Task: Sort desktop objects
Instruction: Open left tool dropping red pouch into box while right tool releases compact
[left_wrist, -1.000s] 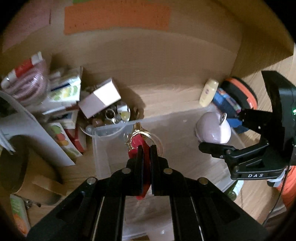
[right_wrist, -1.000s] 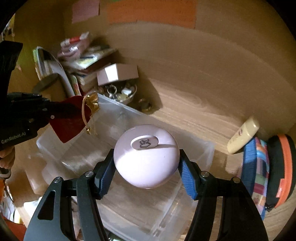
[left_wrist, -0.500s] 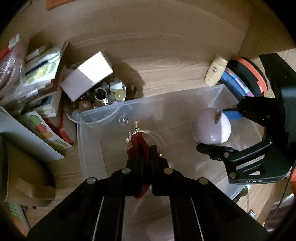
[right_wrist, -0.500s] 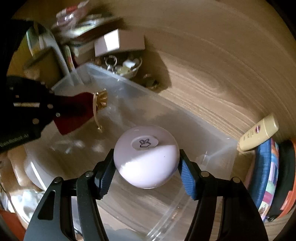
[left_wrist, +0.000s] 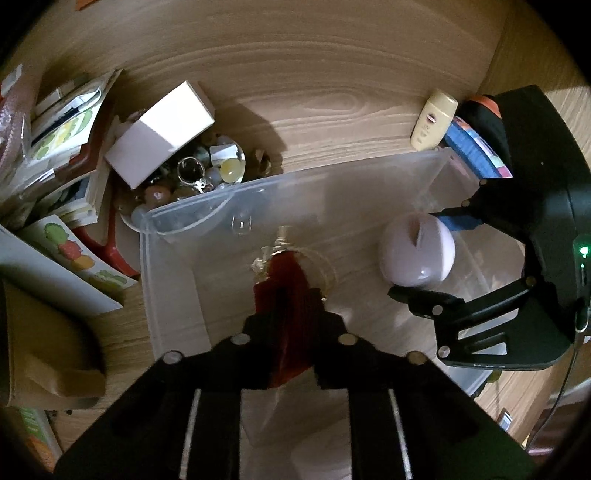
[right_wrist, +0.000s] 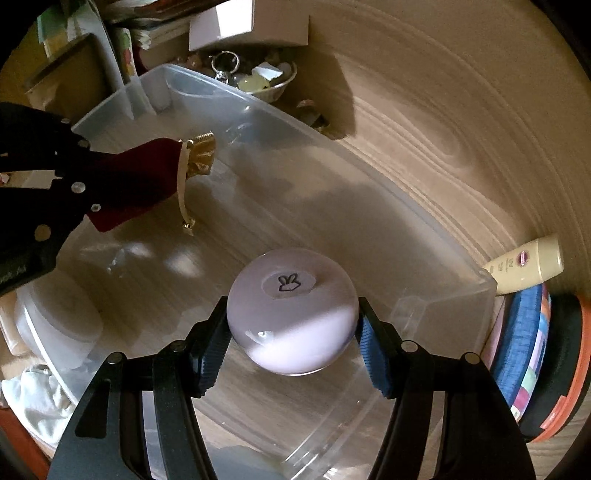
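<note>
Holding both finds over the clear plastic bin (right_wrist: 369, 173): my right hand-held gripper (right_wrist: 291, 332) clamps a lilac round case (right_wrist: 291, 317), my left hand-held gripper (left_wrist: 291, 325) pinches what looks like a red pouch (left_wrist: 286, 280); next, lower and release.

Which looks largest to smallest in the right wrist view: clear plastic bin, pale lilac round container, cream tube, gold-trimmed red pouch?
1. Clear plastic bin
2. Pale lilac round container, though nearness to the camera enlarges it
3. Gold-trimmed red pouch
4. Cream tube
</note>
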